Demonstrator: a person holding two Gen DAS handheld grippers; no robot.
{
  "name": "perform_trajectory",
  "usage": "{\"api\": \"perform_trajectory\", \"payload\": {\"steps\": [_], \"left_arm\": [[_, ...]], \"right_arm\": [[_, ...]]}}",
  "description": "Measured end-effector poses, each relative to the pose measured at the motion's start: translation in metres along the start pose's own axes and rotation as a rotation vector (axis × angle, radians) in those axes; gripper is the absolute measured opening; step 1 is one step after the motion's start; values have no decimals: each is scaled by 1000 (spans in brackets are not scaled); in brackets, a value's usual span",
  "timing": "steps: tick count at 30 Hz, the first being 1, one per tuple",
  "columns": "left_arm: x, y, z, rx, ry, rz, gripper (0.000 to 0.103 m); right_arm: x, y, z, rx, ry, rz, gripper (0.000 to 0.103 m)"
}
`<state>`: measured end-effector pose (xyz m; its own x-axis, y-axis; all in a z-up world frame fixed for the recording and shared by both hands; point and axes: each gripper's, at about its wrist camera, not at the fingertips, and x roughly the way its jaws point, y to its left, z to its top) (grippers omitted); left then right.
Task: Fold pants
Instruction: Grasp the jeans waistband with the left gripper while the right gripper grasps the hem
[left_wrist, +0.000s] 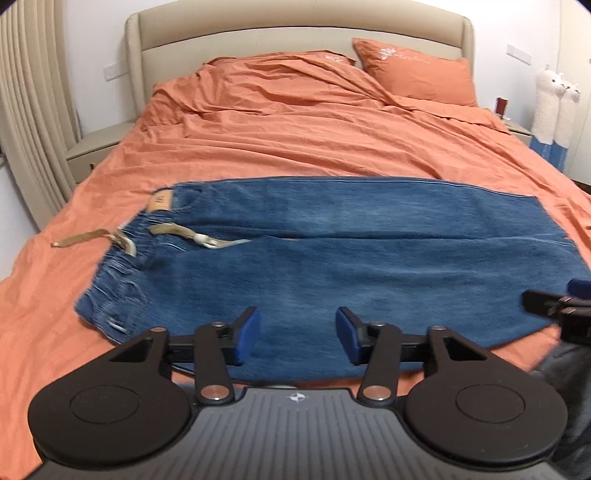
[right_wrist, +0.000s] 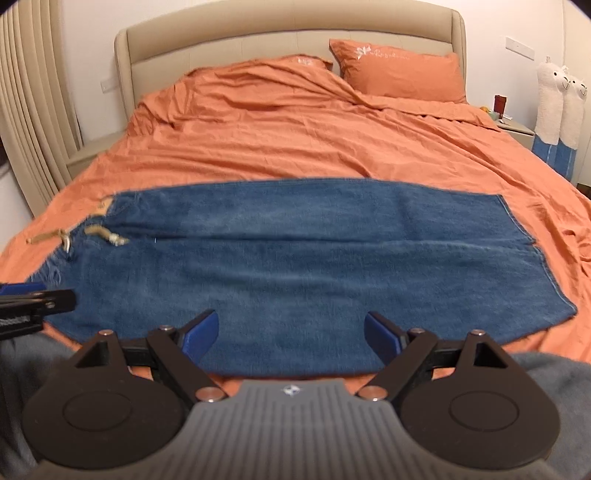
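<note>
Left claw stands partly open with nothing between its blue pads, poised over the near edge of the jeans; right claw stands wider, likewise empty, over the same edge further right. The jeans lie flat across the near part of the bed, waistband at left, leg hems at right, drawstring trailing onto the orange cover. Likely risks: a claw pinching only the top denim layer, or catching the bed cover beneath, would skew the fold; the loose drawstring may drag.
</note>
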<state>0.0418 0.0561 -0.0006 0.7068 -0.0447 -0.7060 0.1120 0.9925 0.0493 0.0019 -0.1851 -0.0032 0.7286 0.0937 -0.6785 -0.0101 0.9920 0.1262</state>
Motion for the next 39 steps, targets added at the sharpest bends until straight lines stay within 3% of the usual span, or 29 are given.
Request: {"api": "perform_trajectory", "payload": {"steps": [6,10,14,20,24,30,32,35,36,37,38,39], "left_arm": [[32,64,25,-26,4,37,46],[66,118,38,-64,14,-34,46],[106,168,48,-104,34,-4,47],[166,242,47,-232,72,-44,62],[200,270,41,-274,113,-143,70],[229,283,39,-245,136,-310,69],[236,290,37,-263,159,-357,64],[238,297,37,-296,174,-387,48],[237,298,38,-309,173,-390,41],[234,298,37,-323,171,-394,21],[230,296,37,-343,178,-392,10],[227,293,39,-361,176,-364,10]], "right_arm": [[38,-11,8,-29,-147,123,82],[86,-16,15,-51,-121,171,82],[128,-25,14,-10,-95,196,82],[178,-27,6,47,15,176,82],[194,-22,5,47,49,186,82],[207,-17,5,35,83,172,82],[210,-17,4,36,86,168,83],[213,-15,4,23,91,159,83],[214,-14,4,18,92,155,83],[214,-13,4,13,92,153,83],[215,-12,4,9,91,150,83],[216,-12,4,8,91,149,83]]}}
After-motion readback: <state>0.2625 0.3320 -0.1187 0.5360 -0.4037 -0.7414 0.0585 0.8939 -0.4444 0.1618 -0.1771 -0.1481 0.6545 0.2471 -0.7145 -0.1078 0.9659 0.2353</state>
